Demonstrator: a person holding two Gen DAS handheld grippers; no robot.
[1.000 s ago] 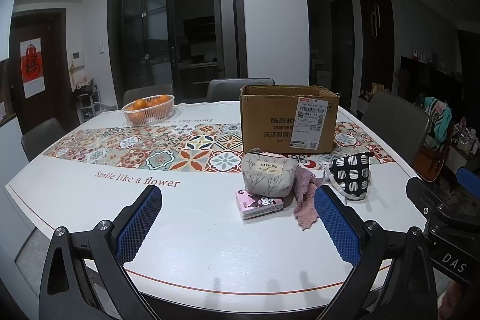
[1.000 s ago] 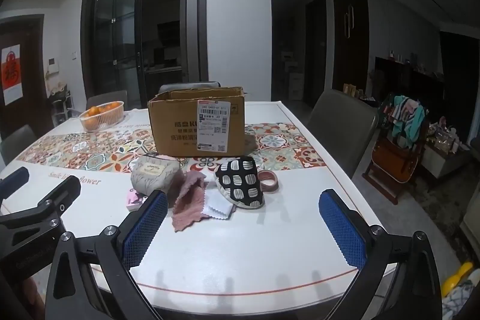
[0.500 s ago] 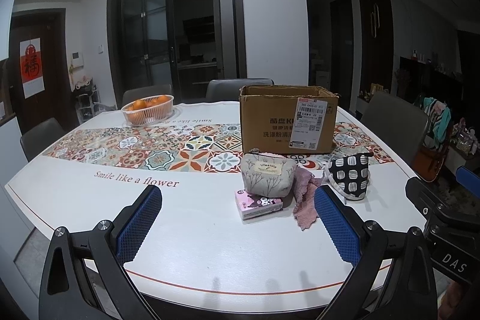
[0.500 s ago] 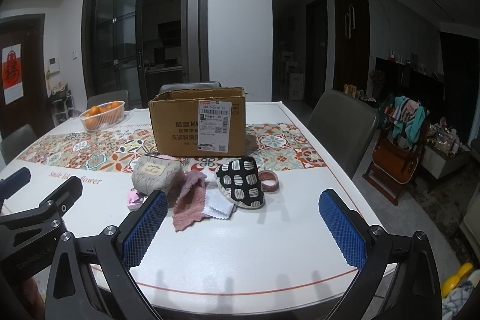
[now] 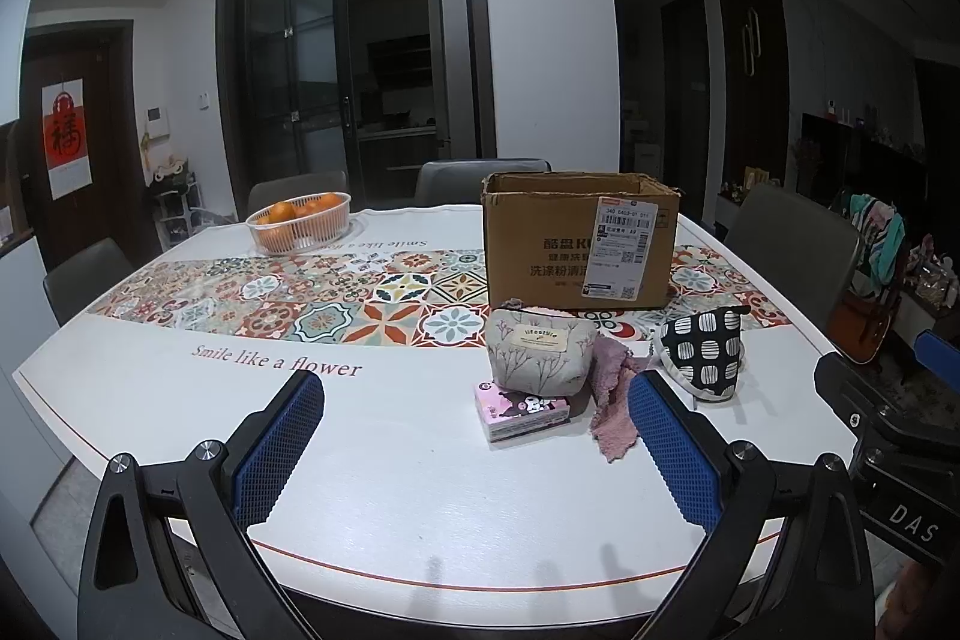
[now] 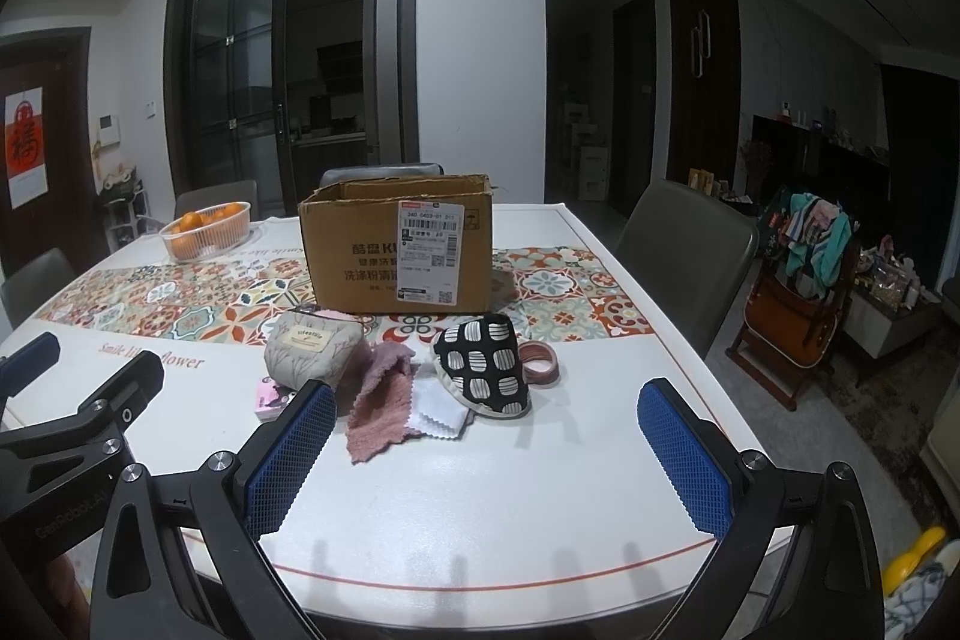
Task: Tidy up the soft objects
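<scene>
Both tools, left (image 5: pixel 474 451) and right (image 6: pixel 486 451), hover wide open and empty at the desk's (image 6: pixel 480 508) near edge. The soft things cluster before the cardboard box (image 6: pixel 396 244): the pink cloth (image 6: pixel 378 400) lies ahead-left of the right tool, which looks nearer.

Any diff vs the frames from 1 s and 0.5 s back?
Nothing visibly changed. Both tongs, left tongs and right tongs, stay open and empty over the near table edge. The grey pouch, pink cloth, patterned pouch and cardboard box lie where they were.
</scene>
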